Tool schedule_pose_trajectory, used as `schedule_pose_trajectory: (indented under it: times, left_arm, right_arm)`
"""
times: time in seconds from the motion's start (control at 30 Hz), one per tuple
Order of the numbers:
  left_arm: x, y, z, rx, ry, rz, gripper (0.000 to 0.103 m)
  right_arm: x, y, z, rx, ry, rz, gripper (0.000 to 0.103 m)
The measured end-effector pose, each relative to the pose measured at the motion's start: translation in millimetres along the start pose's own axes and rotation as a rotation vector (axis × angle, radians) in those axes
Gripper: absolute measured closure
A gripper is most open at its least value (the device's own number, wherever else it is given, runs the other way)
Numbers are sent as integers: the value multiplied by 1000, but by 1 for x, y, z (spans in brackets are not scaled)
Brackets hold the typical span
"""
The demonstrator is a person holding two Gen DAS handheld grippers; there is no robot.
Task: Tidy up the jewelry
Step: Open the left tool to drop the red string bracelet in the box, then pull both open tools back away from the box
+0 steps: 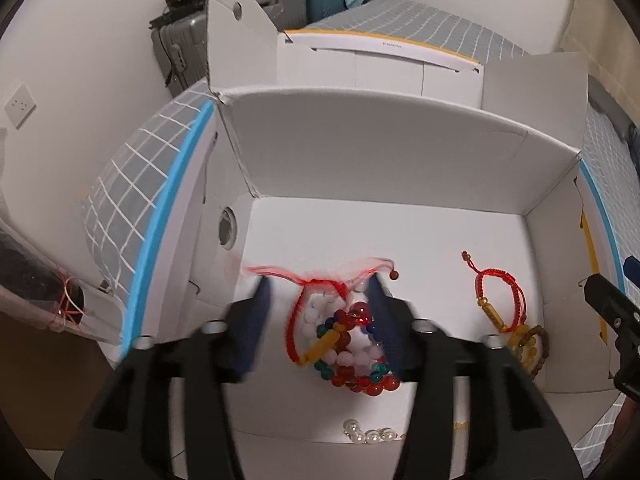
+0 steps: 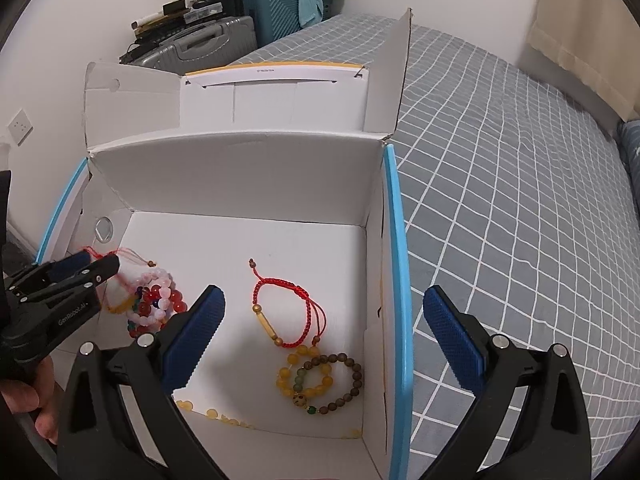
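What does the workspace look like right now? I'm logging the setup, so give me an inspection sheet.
Surface: open white cardboard box on a grey checked bedspread.
Job's things: heap of bead bracelets at left; red cord bracelet, amber and brown bead bracelets at right; pearls near the front wall.
Clutter: nothing seen.
Grippers: left tongs open around the heap; right tongs open, empty.
Cables: nothing seen.
Surroundings: suitcases by the wall.

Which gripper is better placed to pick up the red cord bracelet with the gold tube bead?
Right. The right gripper is open directly over the red cord bracelet; the left gripper straddles the bead pile.
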State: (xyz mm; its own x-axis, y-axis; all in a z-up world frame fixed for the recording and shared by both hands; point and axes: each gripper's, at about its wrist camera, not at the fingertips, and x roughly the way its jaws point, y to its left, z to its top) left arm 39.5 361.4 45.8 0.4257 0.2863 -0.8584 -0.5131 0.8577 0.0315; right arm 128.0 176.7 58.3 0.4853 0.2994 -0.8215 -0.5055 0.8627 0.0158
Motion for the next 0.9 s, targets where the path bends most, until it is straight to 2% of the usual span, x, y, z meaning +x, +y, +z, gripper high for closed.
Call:
schedule_pose_trajectory:
  times: [0.07, 0.13, 0.23, 0.4, 0.63, 0.9]
  left_arm:
    - [-6, 0, 0, 0, -17, -1, 37]
    - [-18, -1, -2, 1, -47, -6, 23]
    - [-37, -1, -9, 6, -92, -15, 13]
    - [-73, 4, -29, -2, -173, -39, 6]
    - [-107, 13, -65, -10, -259, -39, 6]
    - [-124, 22, -109, 10, -299, -62, 6]
  right_arm:
    - [-2, 0, -1, -1, -6, 0, 8]
    - [-6, 1, -3, 1, -12, 1, 8]
    - [-19, 1, -9, 3, -39, 6, 8]
    - [-47, 4, -30, -3, -100, 1, 8]
    - [-86, 9, -69, 16, -198, 19, 8]
    - [-110, 22, -112, 21, -274, -11, 8]
